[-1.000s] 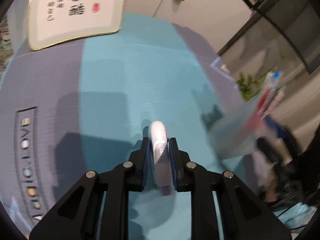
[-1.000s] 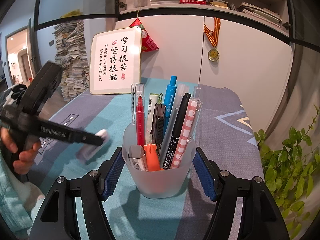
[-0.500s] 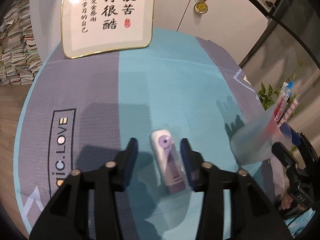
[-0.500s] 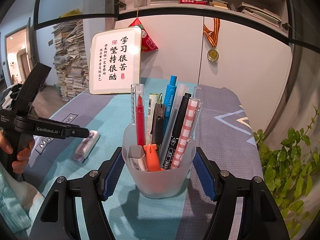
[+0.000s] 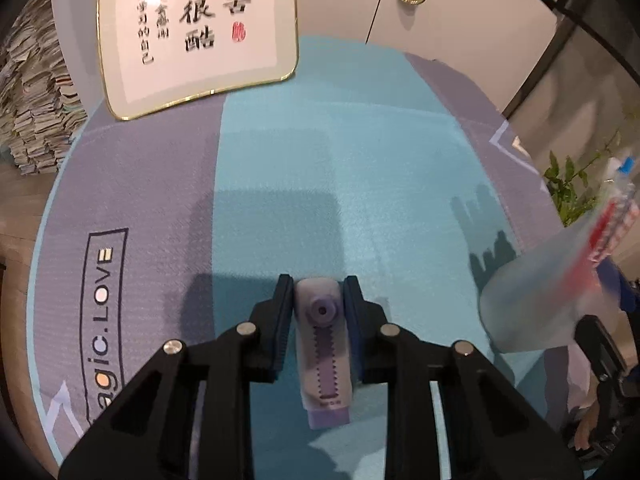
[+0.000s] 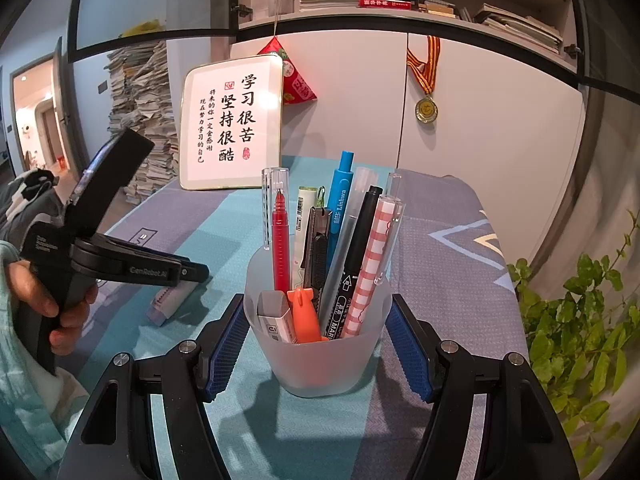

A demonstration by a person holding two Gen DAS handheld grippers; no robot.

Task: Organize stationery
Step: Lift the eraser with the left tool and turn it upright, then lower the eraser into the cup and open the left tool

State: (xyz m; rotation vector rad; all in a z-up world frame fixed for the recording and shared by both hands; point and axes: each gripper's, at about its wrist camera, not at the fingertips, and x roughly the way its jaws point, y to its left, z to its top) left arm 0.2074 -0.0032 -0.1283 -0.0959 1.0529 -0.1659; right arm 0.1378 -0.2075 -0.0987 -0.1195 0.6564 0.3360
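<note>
My left tool (image 5: pixel 318 320) has just closed on the correction tape (image 5: pixel 323 350), right tool (image 6: pixel 318 344) clamping the cup (image 6: pixel 318 352), so next it's lift and drop in.

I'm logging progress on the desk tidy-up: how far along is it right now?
Mostly done: pens, a marker and an eraser already stand in the frosted cup, which the right gripper clamps. In hand: the left gripper has just been closing around the purple correction tape lying on the mat. Left: lifting it and dropping it into the cup.
</note>
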